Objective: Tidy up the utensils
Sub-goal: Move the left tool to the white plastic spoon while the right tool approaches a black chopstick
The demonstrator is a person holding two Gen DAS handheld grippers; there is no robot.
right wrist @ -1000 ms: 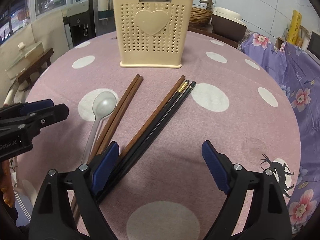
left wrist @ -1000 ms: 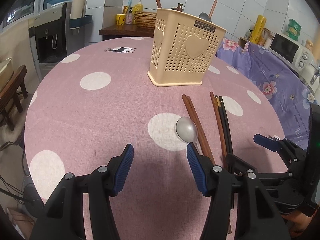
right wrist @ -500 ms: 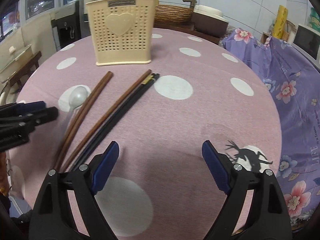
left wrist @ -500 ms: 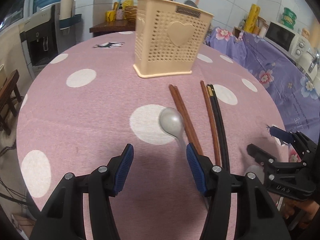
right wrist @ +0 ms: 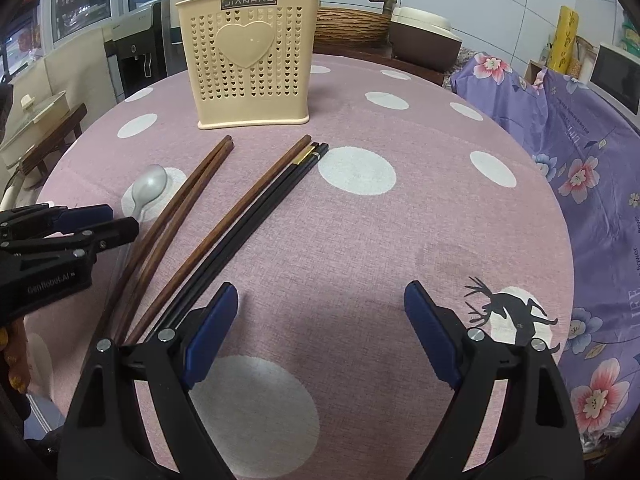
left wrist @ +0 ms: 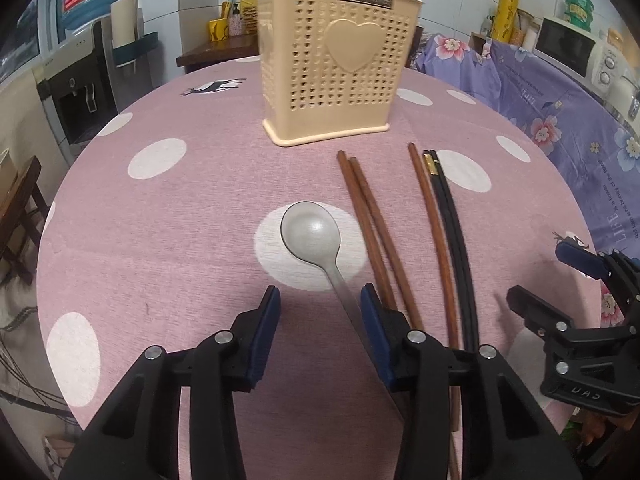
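Observation:
A grey spoon (left wrist: 311,236) lies on the pink dotted tablecloth (left wrist: 180,208), bowl away from me. Its handle runs back between the jaws of my open left gripper (left wrist: 320,300), close to the right finger; nothing is gripped. Right of it lie a pair of brown chopsticks (left wrist: 370,220), one more brown chopstick (left wrist: 434,232) and a pair of black chopsticks (left wrist: 454,232). A cream perforated utensil holder (left wrist: 336,60) stands upright behind them, with utensils in it. My right gripper (right wrist: 320,320) is open and empty, just right of the black chopsticks (right wrist: 256,224). The spoon (right wrist: 150,188) shows there too.
A purple flowered cloth (right wrist: 592,152) covers furniture on the right. A dark wooden stool (left wrist: 20,200) stands left of the table. A water dispenser (left wrist: 80,80) is behind on the left. A microwave (left wrist: 568,44) sits far right.
My left gripper has moved forward and right and narrowed, so the spoon handle now lies between its jaws. My right gripper has shifted and stays wide open.

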